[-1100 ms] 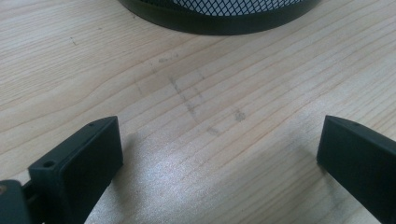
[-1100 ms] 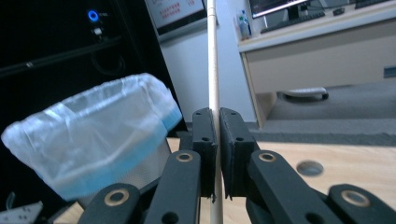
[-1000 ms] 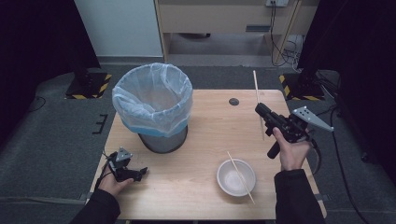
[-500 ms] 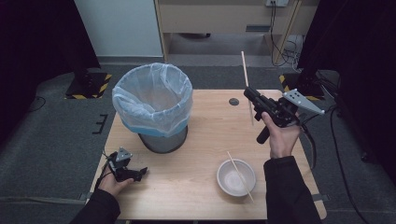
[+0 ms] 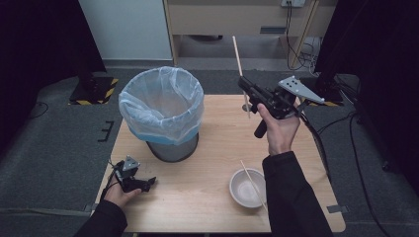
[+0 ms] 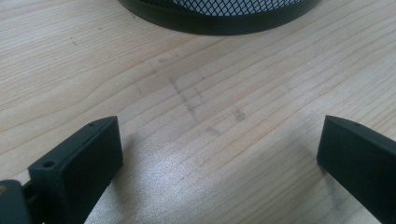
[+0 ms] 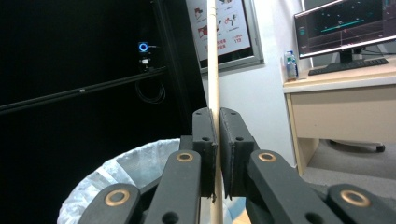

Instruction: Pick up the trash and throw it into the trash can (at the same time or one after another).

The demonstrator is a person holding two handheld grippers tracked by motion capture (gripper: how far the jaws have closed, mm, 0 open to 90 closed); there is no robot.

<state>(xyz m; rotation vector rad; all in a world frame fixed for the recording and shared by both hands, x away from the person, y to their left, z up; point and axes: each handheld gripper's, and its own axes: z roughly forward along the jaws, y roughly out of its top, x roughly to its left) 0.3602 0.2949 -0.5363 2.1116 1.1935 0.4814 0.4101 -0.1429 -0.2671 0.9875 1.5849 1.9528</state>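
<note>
My right gripper point(image 5: 245, 89) is raised above the back right of the wooden table point(image 5: 207, 197), shut on a long wooden chopstick point(image 5: 240, 69) that stands nearly upright. In the right gripper view the chopstick point(image 7: 213, 56) runs up between the closed jaws of the gripper point(image 7: 217, 140). A mesh bin lined with a pale plastic bag point(image 5: 163, 106) stands at the table's back left, to the left of that gripper. My left gripper point(image 5: 141, 182) rests on the table's front left, open with nothing in it; its jaws stand wide apart over bare wood point(image 6: 210, 121).
A white bowl point(image 5: 245, 186) sits near the front right with a second chopstick point(image 5: 253, 183) lying across it. A small dark disc point(image 5: 245, 107) lies at the back of the table. The bin's black mesh base point(image 6: 219, 18) is just ahead of the left gripper.
My right gripper has carried the chopstick up and to the left, toward the bin. The left gripper has stayed still on the table.
</note>
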